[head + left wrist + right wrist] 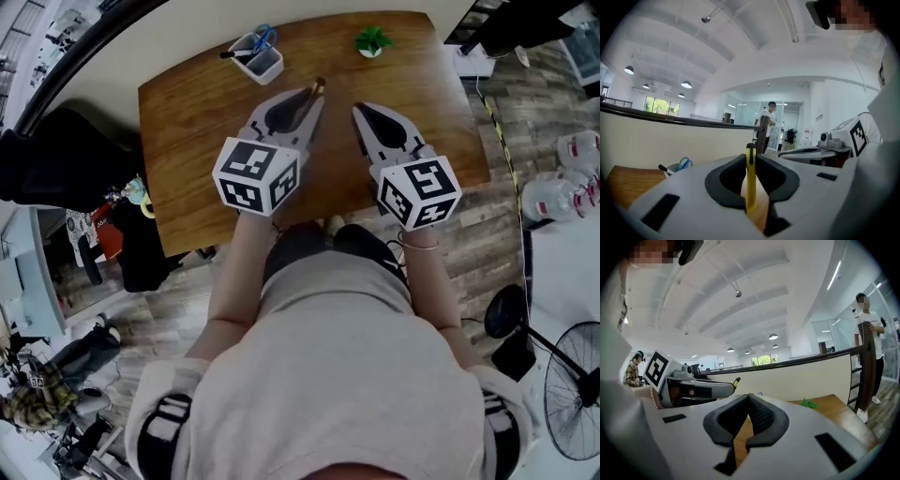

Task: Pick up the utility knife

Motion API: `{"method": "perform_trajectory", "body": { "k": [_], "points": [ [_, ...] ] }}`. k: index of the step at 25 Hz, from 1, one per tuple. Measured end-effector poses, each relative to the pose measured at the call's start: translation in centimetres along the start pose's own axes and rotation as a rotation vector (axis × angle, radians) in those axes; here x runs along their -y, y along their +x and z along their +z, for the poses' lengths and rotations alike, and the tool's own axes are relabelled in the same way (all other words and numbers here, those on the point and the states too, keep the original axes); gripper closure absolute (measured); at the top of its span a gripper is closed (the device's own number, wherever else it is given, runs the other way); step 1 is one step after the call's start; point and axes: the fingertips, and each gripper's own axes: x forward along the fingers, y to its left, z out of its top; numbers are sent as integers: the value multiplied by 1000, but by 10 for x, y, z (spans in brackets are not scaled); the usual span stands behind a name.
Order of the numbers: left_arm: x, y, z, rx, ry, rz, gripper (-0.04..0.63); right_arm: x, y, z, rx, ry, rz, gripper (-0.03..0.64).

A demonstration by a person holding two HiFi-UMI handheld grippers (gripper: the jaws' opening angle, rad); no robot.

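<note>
My left gripper point(314, 94) is shut on a yellow utility knife point(319, 86), held up above the wooden table point(197, 141). In the left gripper view the knife point(750, 178) stands edge-on between the dark pads, its black-tipped end poking past the fingertips. My right gripper point(359, 111) hangs beside it to the right, at about the same height; its jaws meet at the tips with nothing between them. From the right gripper view point(749, 395) the left gripper shows at the left, with the knife's tip point(736, 380) sticking out.
A white pen cup point(256, 53) with blue scissors stands at the table's far left, and a small green plant point(372, 40) at the far right. Water bottles point(562, 192) and a fan point(572, 389) are on the floor at right. A person point(869, 333) stands beyond the railing.
</note>
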Motion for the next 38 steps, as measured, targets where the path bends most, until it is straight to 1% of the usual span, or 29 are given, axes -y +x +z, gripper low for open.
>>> {"method": "perform_trajectory", "body": {
  "k": [3,7,14,22,29,34,38],
  "points": [
    [-1,-11,15,68,-17,4,515,-5,0,12,20,-16,10,607],
    [0,-24,27,150,-54,-12,515,-14,2,25,47,-25,27,607],
    [4,-43,27,213,-94,-29,515,-36,5,27,47,-41,76,607],
    [4,-54,15,202,-128,-64,517,-49,8,12,18,-31,105,607],
    [9,-60,4,183,-139,-75,517,-56,4,8,41,-21,114,607],
    [11,-60,-4,166,-152,-82,517,-63,2,5,39,-22,136,607],
    [11,-60,-8,158,-159,-86,517,-64,0,0,28,-16,130,607]
  ]
}}
